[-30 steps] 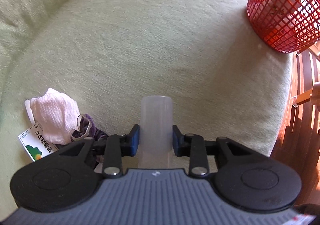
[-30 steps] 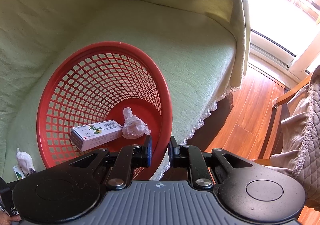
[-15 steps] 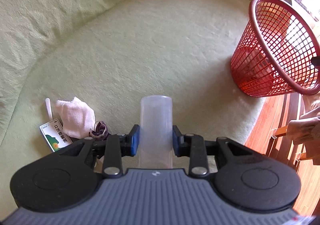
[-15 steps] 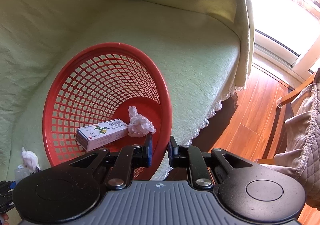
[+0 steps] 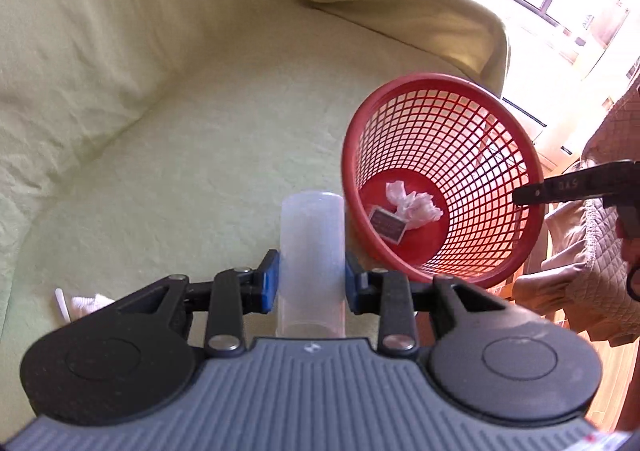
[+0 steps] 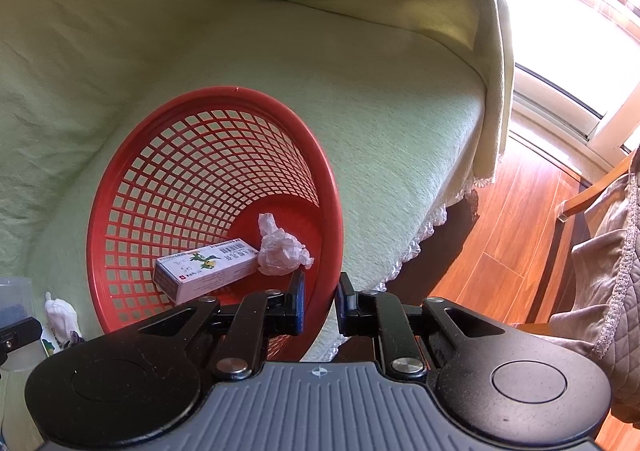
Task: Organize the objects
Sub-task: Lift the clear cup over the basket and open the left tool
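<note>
My left gripper [image 5: 312, 285] is shut on a translucent plastic bottle [image 5: 312, 247] and holds it above the green sofa, just left of the red mesh basket [image 5: 496, 123]. My right gripper [image 6: 320, 305] is shut on the basket's rim [image 6: 334, 235] and tilts the basket so its mouth faces left. Inside lie a white medicine box [image 6: 206, 271] and a crumpled tissue [image 6: 280, 251]; both also show in the left wrist view, the box [image 5: 387, 225] and the tissue [image 5: 414, 205]. The bottle shows at the right wrist view's left edge [image 6: 16, 299].
A white cloth [image 5: 86, 303], a small stick [image 5: 62, 303] and a green-and-white packet [image 6: 50, 345] lie on the sofa seat [image 5: 200, 171] at the lower left. The sofa's front edge drops to a wooden floor [image 6: 516, 235]. A quilted chair [image 6: 608, 263] stands at right.
My left gripper has lifted and swung right with the bottle, bringing the basket's mouth into view close by. My right gripper has tilted the basket a little further.
</note>
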Demonstrator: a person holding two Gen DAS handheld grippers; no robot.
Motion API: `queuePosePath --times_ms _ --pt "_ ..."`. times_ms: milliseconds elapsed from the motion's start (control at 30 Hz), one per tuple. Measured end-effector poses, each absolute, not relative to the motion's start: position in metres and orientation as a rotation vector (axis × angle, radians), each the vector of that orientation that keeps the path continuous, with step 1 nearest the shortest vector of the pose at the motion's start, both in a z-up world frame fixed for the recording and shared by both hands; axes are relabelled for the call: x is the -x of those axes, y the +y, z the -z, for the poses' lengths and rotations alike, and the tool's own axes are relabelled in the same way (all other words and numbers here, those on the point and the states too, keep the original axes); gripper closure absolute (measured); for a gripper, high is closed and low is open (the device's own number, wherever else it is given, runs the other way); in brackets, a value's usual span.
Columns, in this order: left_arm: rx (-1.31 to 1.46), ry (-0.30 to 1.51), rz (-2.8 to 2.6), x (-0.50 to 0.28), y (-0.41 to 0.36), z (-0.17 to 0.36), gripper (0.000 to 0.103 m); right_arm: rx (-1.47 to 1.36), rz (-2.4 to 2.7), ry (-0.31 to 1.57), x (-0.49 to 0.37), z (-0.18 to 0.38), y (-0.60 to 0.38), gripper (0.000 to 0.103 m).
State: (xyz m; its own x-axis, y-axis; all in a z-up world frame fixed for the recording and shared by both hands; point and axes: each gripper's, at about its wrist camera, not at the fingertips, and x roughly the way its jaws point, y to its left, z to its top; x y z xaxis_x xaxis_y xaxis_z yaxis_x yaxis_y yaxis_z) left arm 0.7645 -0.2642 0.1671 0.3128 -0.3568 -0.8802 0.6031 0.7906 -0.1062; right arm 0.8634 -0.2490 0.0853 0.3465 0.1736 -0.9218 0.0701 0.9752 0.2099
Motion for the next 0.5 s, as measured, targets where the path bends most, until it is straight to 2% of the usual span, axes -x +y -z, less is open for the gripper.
queuePosePath --times_ms 433,467,500 --pt "-0.219 1.034 0.765 -0.765 -0.324 -0.186 0.074 -0.237 -0.082 1.218 -0.862 -0.086 -0.25 0.091" --pt "-0.21 1.017 0.768 -0.765 -0.327 -0.189 0.07 -0.238 -0.083 1.218 -0.861 -0.086 -0.25 0.091" --pt "-0.207 0.998 0.767 -0.765 -0.329 -0.192 0.053 -0.239 -0.084 1.217 -0.861 -0.086 -0.25 0.091"
